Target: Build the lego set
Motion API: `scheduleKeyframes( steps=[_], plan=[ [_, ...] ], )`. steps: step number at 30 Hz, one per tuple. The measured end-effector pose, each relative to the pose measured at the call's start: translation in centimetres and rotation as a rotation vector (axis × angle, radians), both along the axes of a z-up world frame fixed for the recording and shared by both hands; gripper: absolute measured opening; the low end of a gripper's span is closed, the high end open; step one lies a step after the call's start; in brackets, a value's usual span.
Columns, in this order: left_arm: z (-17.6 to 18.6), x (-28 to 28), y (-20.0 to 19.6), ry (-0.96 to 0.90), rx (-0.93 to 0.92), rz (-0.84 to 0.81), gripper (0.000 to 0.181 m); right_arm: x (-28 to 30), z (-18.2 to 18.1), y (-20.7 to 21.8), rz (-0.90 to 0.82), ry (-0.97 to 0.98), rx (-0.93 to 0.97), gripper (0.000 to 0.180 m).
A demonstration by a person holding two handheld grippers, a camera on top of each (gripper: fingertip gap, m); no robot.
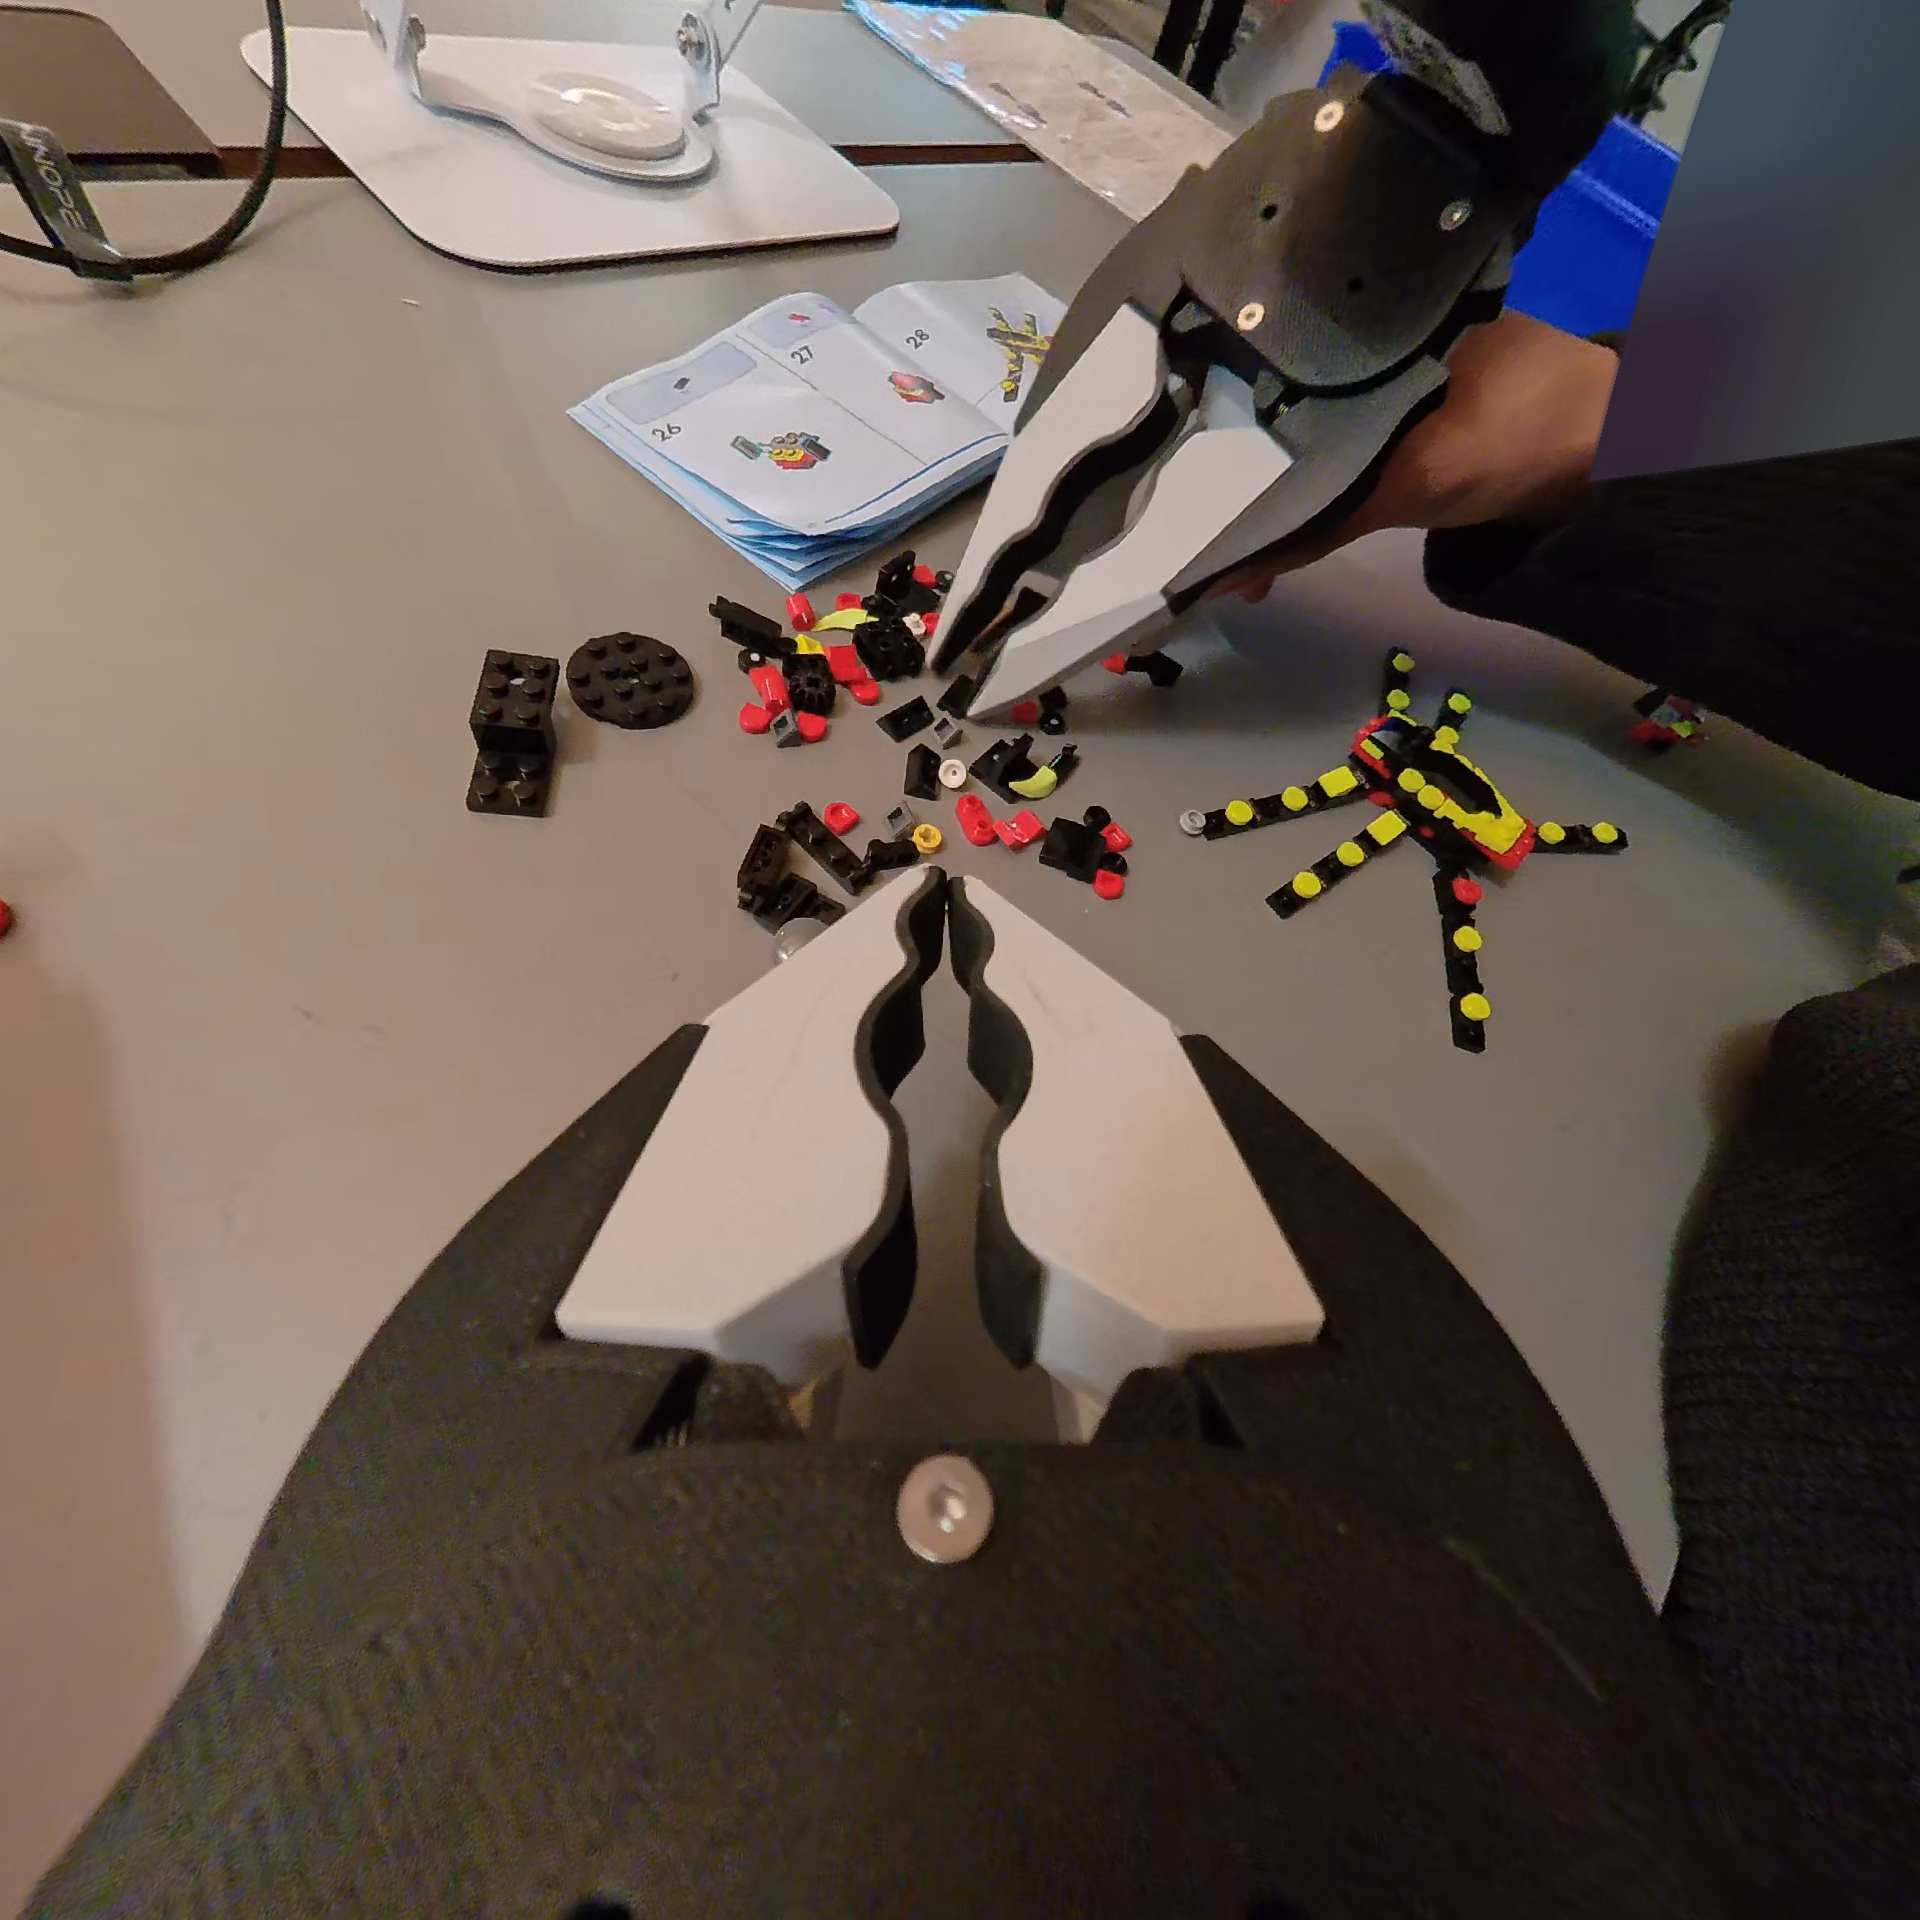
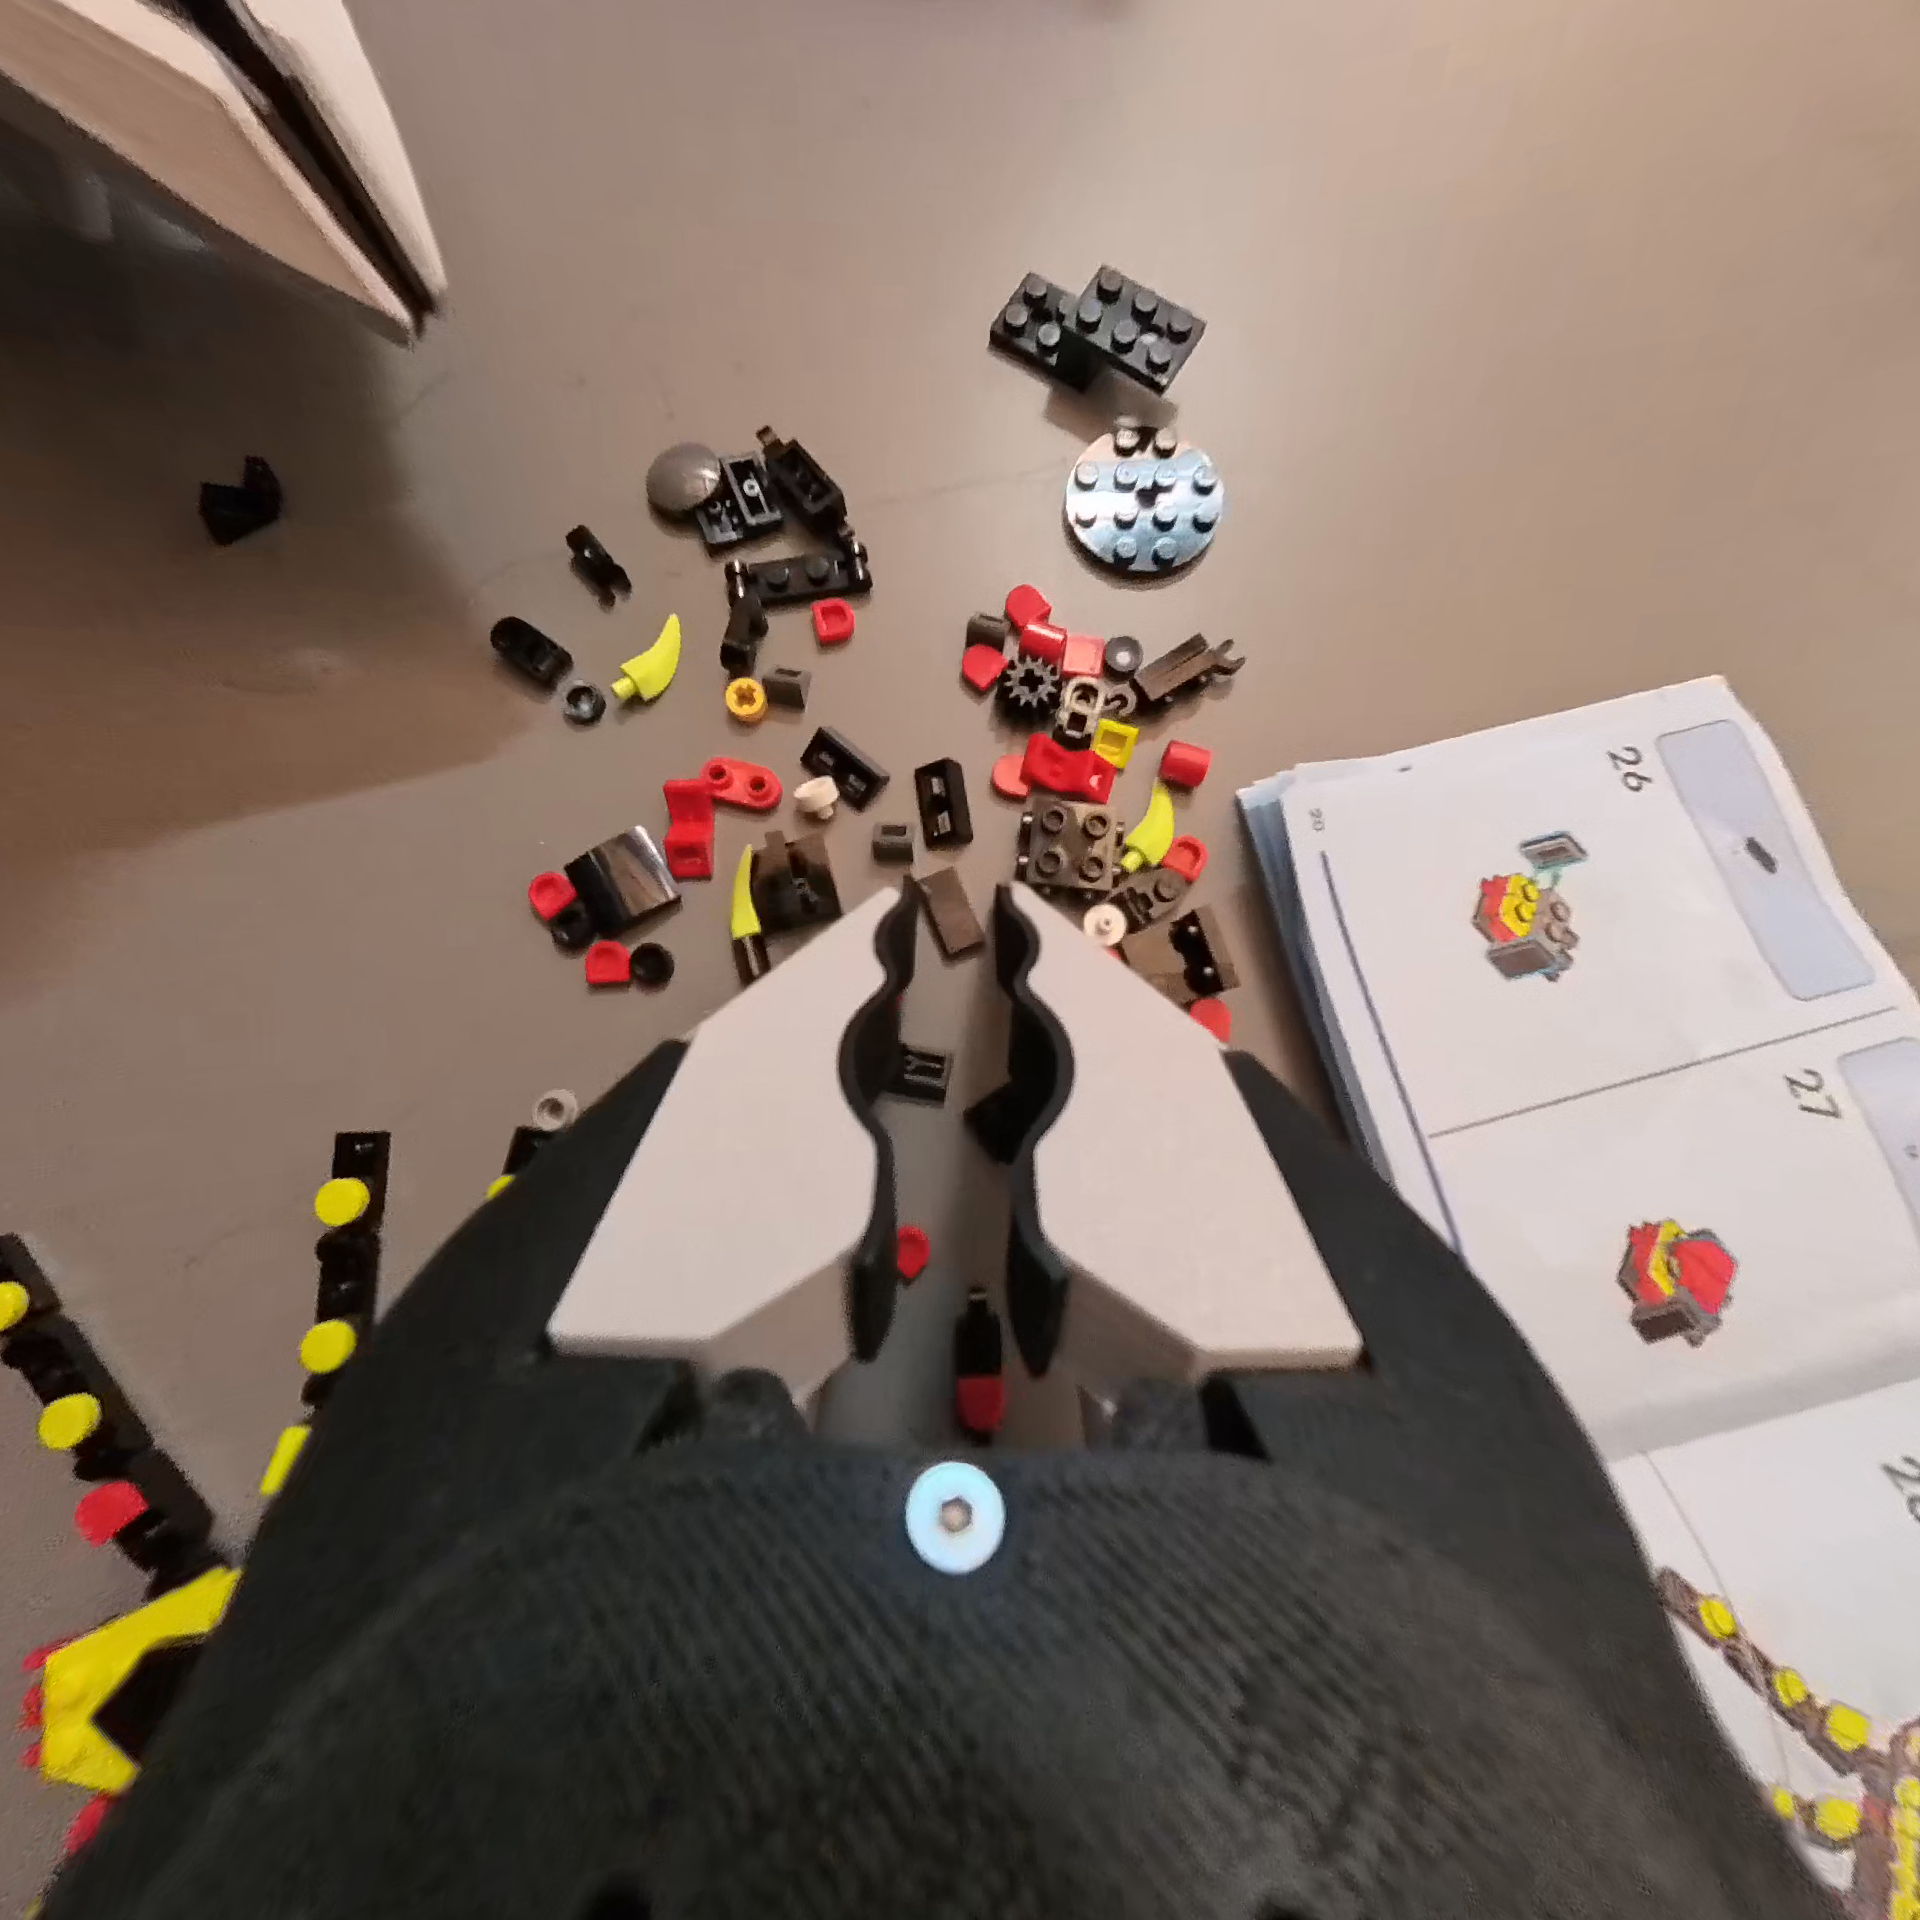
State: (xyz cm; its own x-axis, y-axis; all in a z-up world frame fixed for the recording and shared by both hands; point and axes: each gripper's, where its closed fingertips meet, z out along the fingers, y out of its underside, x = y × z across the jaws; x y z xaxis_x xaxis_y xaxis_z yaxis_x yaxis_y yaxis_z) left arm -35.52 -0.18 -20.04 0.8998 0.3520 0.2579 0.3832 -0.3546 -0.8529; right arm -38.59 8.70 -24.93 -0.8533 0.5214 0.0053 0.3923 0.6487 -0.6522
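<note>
Your left gripper (image 1: 948, 883) hovers with fingertips pressed together, empty, at 6 o'clock of the loose brick pile (image 1: 914, 727). Your right gripper (image 2: 954, 914) is slightly spread around a small black slope piece (image 2: 951, 912). Spider model (image 1: 1439, 805) sits at 3 o'clock, instruction booklet (image 1: 810, 416) at 12.

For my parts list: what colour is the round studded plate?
Black round plate, clearest in the left wrist view; glare whitens it in the right wrist view.

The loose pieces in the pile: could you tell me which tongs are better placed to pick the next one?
Right. The right tongs are open, tips down among the loose pieces; the left tongs are shut, short of them.
</note>
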Motion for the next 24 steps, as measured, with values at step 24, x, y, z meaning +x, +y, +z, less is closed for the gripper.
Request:
scheduleKeyframes(
  steps=[24],
  plan=[
    [1.4,1.7,1.2,0.075,0.004,-0.029,0.0,16.8,10.9,18.9,-0.835,0.135,0.004,0.006]
  ],
)
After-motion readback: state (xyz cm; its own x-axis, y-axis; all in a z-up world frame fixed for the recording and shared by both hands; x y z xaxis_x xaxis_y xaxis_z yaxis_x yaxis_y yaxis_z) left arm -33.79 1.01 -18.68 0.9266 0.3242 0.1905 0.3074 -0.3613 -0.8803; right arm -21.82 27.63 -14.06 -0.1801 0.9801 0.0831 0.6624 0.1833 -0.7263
